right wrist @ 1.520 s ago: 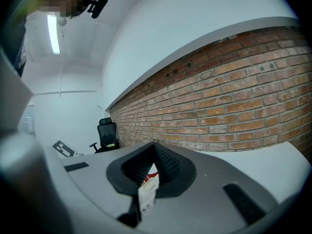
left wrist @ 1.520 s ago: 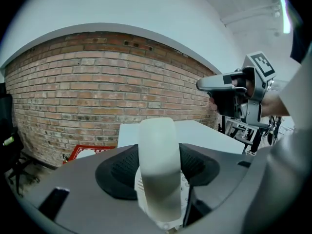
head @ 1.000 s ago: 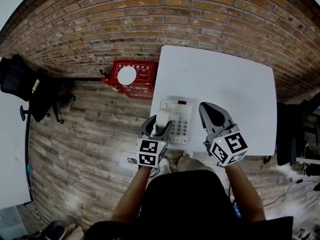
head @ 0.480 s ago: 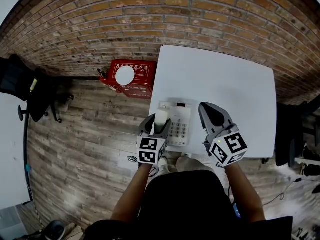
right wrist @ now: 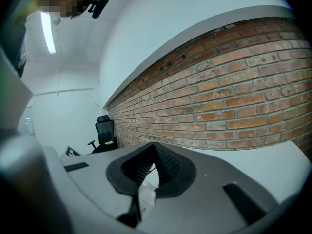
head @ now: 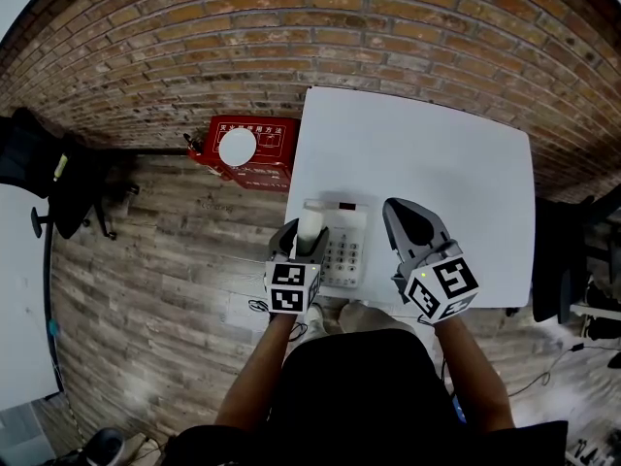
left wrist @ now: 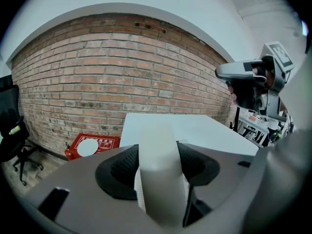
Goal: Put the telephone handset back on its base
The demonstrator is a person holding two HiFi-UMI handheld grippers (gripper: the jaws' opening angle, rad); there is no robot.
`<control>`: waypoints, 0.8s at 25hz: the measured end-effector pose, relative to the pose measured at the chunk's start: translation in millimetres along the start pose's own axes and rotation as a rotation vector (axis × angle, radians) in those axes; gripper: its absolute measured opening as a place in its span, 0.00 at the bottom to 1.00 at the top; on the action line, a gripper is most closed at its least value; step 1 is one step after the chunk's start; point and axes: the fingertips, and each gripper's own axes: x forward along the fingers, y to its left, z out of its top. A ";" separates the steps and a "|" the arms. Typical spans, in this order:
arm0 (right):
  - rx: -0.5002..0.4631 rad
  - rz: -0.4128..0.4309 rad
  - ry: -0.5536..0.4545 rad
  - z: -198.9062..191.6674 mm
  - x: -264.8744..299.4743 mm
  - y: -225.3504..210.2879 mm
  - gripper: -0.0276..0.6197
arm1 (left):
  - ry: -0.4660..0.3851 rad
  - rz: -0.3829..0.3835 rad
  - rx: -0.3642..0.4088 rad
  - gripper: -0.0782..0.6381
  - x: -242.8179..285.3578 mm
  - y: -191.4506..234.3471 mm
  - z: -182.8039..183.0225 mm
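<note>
My left gripper (head: 309,236) is shut on the white telephone handset (head: 310,225), which stands up between its dark pads (left wrist: 117,172). In the left gripper view the handset (left wrist: 159,172) fills the gap between the jaws. It hangs over the left side of the white telephone base (head: 344,252), whose keypad shows to its right. The base sits at the near left edge of the white table (head: 427,158). My right gripper (head: 408,212) is shut and holds nothing, over the table just right of the base. From the right gripper view its jaws (right wrist: 153,165) meet at the tip.
A red box (head: 243,150) with a white disc lies on the wooden floor left of the table, against the brick wall. Black office chairs stand at the far left (head: 34,158) and far right (head: 563,260). The table's far half is bare white surface.
The left gripper with the handset has shifted slightly left and away over the base. The right gripper has barely moved.
</note>
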 end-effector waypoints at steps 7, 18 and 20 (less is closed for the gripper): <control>-0.001 0.002 0.011 -3.7 2.0 -9.1 0.06 | 0.020 0.009 -0.014 0.47 12.5 2.7 -3.7; 0.012 0.011 0.027 -10.2 5.8 -23.2 0.06 | 0.034 0.040 -0.027 0.47 27.2 9.0 -3.7; 0.013 0.013 0.030 -11.1 6.2 -24.2 0.06 | 0.036 0.045 -0.028 0.47 28.5 10.3 -4.6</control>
